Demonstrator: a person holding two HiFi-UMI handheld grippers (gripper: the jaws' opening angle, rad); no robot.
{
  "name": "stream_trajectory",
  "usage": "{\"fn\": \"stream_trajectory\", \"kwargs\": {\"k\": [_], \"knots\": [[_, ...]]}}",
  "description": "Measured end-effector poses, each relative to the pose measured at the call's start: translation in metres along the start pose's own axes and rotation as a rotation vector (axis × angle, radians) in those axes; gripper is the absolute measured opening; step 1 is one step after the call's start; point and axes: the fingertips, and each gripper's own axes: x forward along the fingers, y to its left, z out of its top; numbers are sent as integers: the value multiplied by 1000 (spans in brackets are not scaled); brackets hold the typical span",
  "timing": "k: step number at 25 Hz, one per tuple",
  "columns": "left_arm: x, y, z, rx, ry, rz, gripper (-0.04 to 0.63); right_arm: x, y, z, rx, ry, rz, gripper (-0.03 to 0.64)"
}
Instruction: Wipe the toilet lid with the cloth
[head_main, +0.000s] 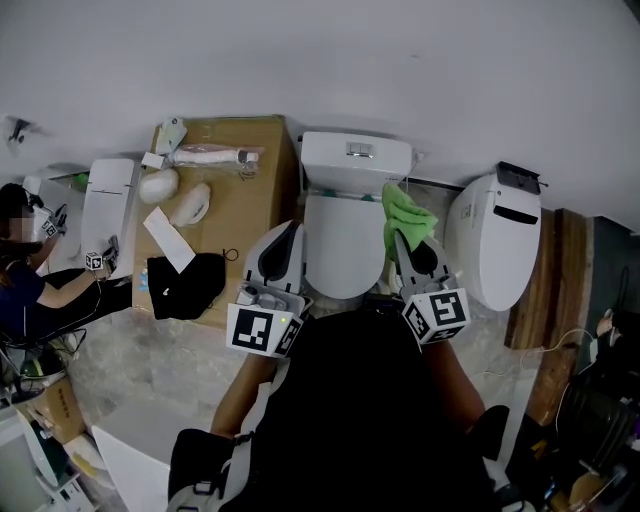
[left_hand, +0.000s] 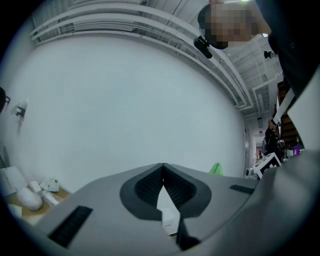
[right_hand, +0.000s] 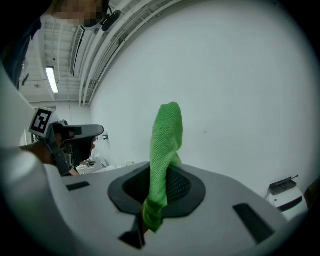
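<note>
1. Left gripper (head_main: 285, 235) is held closed, empty; cloth (head_main: 407, 212) is clamped in right gripper (head_main: 402, 240), near lid's (head_main: 340, 250) right side.
2. Cloth should be lowered flat, pressed lightly, swept across whole lid.

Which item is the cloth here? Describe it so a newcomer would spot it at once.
Find the white toilet against the wall, mid head view. At its right edge, the right gripper pinches the cloth. Bright green and limp, it stands out from the hard white fixtures around it.
</note>
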Motion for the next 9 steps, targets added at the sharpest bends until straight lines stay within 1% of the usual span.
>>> {"fn": "stream_trajectory", "kwargs": {"k": [9], "knots": [[-3,1,3,0,-7,0,2,0,3,2,-5,-2,-2,49]]}}
